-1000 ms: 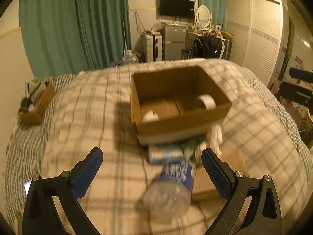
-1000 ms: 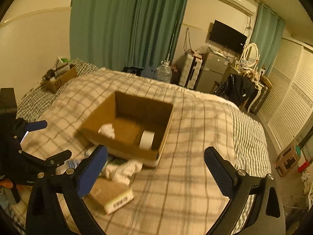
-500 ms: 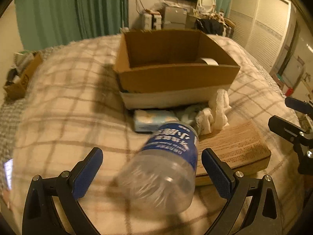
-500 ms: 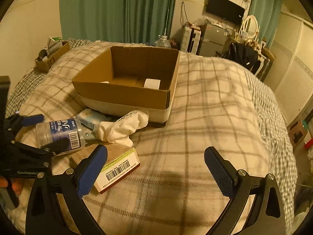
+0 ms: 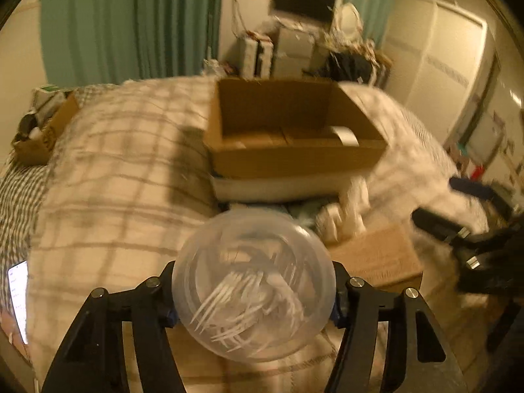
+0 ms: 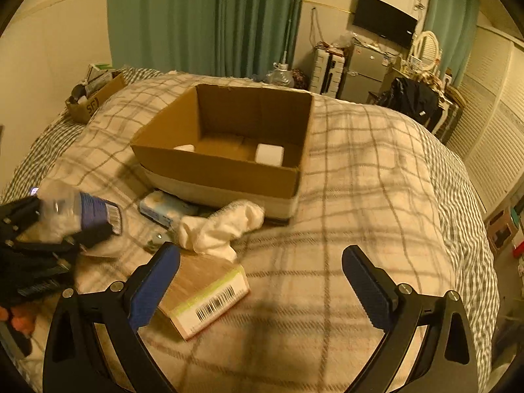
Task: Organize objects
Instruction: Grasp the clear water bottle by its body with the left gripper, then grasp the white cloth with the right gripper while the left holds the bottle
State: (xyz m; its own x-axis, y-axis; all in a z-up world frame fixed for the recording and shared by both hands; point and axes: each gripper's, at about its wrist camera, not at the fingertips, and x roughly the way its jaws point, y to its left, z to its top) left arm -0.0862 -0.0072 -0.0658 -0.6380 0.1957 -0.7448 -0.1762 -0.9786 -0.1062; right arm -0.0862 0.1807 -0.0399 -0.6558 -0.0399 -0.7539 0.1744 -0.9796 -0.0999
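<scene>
My left gripper point(image 5: 253, 290) is shut on a clear plastic bottle point(image 5: 253, 290) with a blue label, held off the bed with its base toward the camera; it also shows at the left of the right wrist view point(image 6: 78, 213). An open cardboard box point(image 5: 294, 160) sits ahead on the plaid bed, holding a tape roll point(image 6: 269, 154) and a white scrap. My right gripper point(image 6: 260, 281) is open and empty above the bed, near a flat brown barcoded box point(image 6: 204, 291). A white cloth point(image 6: 222, 226) and a blue tissue pack point(image 6: 163, 209) lie by the cardboard box.
A small cardboard box of clutter point(image 6: 95, 95) sits at the bed's far left corner. A phone point(image 5: 18, 298) lies at the left edge. Green curtains, a fridge, a TV and white wardrobes stand beyond the bed.
My left gripper has closed on the bottle and lifted it, its base now facing the camera. My right gripper has dropped lower toward the flat brown box.
</scene>
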